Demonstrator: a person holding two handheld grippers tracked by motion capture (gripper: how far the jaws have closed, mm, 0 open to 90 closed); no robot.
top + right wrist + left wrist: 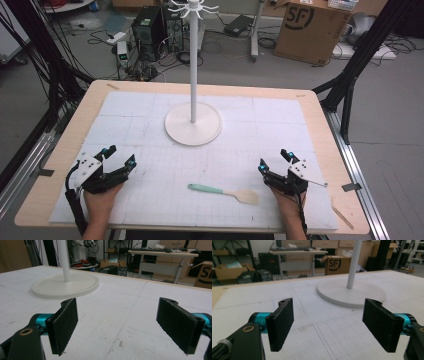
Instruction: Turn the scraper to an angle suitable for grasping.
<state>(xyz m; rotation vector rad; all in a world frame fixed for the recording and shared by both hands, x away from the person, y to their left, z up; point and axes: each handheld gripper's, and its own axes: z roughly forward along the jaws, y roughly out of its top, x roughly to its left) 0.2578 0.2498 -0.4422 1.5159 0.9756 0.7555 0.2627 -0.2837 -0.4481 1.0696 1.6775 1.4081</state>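
Note:
A spatula with a mint-green handle and a pale wooden blade lies flat on the white mat near the front edge, between the two hands. My left gripper rests at the front left, jaws wide apart with nothing between them; in the left gripper view the gripper points toward the stand's base. My right gripper sits at the front right, just right of the spatula's blade, also open and empty, as in the right gripper view.
A white stand with a round base and hooks on top rises at the middle of the mat. Beyond the table lie a cardboard box, computer gear and cables. Black frame legs flank the table.

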